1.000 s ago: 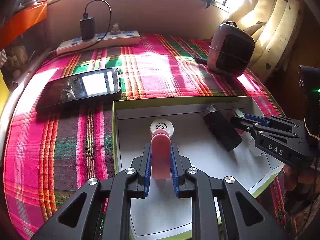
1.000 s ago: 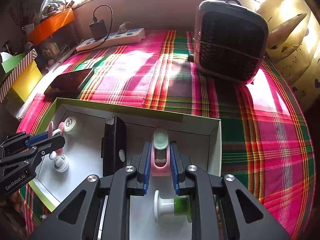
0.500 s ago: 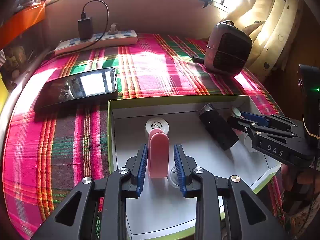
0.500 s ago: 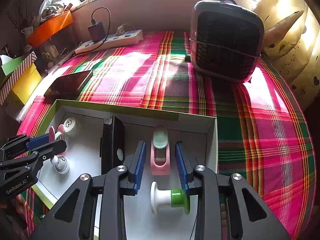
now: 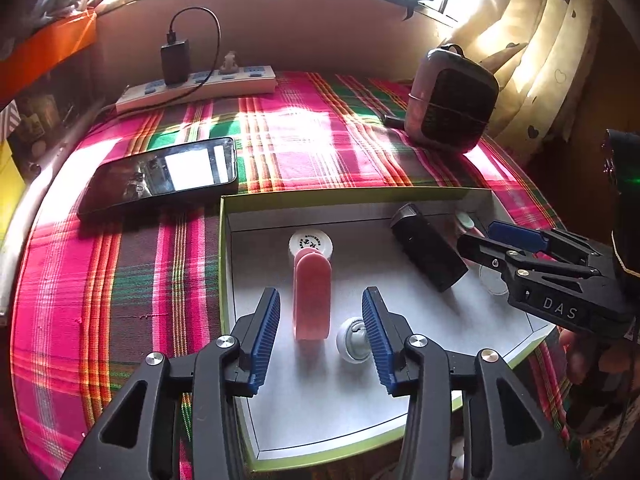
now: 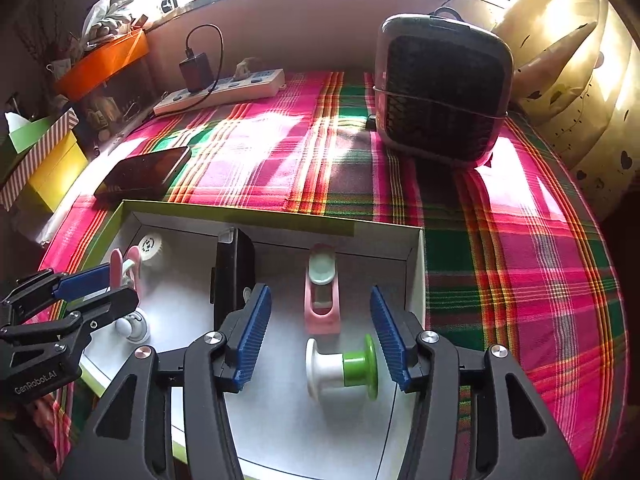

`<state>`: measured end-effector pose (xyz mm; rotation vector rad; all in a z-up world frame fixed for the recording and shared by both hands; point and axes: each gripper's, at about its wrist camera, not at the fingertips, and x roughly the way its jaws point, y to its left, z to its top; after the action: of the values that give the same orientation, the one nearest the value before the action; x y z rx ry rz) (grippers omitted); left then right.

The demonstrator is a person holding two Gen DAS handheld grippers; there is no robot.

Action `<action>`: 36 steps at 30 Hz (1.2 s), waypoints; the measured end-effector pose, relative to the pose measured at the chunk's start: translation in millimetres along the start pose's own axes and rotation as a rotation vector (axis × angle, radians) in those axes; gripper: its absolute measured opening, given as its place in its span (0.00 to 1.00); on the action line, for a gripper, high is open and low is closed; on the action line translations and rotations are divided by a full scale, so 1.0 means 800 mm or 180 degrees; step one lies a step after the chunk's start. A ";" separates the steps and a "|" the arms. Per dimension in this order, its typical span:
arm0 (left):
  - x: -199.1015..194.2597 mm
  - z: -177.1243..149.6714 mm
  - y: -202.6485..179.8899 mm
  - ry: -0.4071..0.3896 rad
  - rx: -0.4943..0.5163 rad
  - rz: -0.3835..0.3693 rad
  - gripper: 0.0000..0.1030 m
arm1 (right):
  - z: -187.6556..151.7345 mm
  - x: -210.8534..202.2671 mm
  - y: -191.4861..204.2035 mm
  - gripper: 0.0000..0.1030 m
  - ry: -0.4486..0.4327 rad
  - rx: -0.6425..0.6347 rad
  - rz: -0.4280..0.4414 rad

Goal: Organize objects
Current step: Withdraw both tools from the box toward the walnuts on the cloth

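- Left wrist view: left gripper [image 5: 320, 328] jaws apart, have just been opening; pink holder [image 5: 312, 294] stands upright between them, untouched, inside the white box [image 5: 400, 432]. White knob [image 5: 353, 340] just beside the right pad. White round cap [image 5: 311, 243] behind the pink holder. Black device [image 5: 428, 254] lies diagonally further right. Phone [image 5: 160, 176] on plaid cloth [image 5: 120, 280] outside the box.
- Right wrist view: right gripper [image 6: 320, 334] jaws apart, have just been opening; pink clip [image 6: 322, 292] lies free between them, in the box by its right wall. Green-white spool [image 6: 342, 368] lies nearer the camera. Heater [image 6: 444, 92] at the back of the bench.
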<state>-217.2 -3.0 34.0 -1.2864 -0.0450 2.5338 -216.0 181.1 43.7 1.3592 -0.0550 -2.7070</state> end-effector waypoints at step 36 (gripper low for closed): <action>-0.105 -0.093 -0.032 -0.0400 0.0169 0.0189 0.45 | -0.096 -0.129 0.006 0.61 -0.0543 0.0125 -0.0081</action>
<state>-105.0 -9.5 59.3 -1.1235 0.0341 2.6446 -93.3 189.5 80.5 1.1423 -0.1064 -2.8511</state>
